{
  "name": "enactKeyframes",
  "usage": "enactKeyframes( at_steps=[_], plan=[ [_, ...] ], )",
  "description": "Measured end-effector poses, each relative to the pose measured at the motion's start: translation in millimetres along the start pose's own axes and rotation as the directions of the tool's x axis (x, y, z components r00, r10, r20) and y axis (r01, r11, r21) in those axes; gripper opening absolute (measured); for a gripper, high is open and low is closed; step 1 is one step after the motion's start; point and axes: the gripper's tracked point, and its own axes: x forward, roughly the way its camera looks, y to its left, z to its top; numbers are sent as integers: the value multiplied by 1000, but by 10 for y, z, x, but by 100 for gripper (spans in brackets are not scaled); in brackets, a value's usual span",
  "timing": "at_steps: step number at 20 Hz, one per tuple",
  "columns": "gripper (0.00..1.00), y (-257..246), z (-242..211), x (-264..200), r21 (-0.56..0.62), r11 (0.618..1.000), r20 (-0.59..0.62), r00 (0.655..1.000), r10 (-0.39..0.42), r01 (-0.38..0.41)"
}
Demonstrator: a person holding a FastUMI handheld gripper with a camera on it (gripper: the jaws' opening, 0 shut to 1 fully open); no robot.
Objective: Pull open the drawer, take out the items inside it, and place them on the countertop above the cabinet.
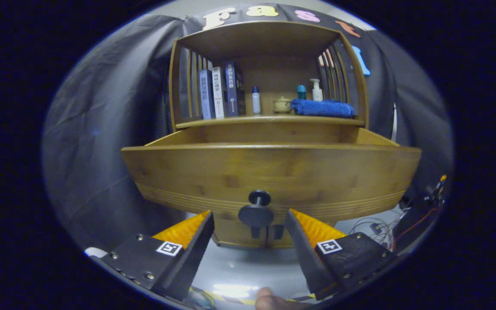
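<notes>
Cabinet [269, 64] of warm bamboo-toned wood stands against the booth's dark cloth wall, its upper part an open shelf with slatted sides. Below that shelf the drawer [269, 172] is pulled well out toward the camera, its broad front panel curving across the scene; the inside of the drawer is hidden behind that panel, so its contents cannot be told. On the shelf a rolled blue towel [322, 108] lies to the right, with a white pump bottle [316, 90] and a teal bottle [301, 91] standing behind it. Three books [220, 92] stand upright at the left, a slim white bottle with a blue cap [255, 100] just beside them, and a small lidded pot [282, 104] between that bottle and the towel. The gripper [251, 217] is spread wide, its fingers apart on either side of the dark round knob [256, 212] at the bottom centre of the drawer front; neither finger touches the knob. Loose wires [377, 226] trail on the grey floor to the right, beneath the drawer.
</notes>
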Motion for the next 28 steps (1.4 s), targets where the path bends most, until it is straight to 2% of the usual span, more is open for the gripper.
enactKeyframes(
  at_steps=[2,9,12,15,16,18,21,25,28],
  plan=[
    [99,-65,110,-133,-17,1000,0,1000,-21,21],
    [99,-264,962,-78,67,996,60,996,-65,61],
    [100,-340,1302,173,40,997,27,997,-68,67],
    [99,-278,1516,527,74,997,-47,999,-22,25],
    [100,-274,1553,649,53,998,-80,997,-12,16],
    [100,-297,1588,861,29,999,-121,992,-20,24],
    [100,-160,1311,1166,37,999,-261,965,11,-2],
    [100,-215,1197,1396,7,999,-279,960,-39,43],
    [100,-149,960,1489,83,995,-359,933,-14,47]
  ],
)
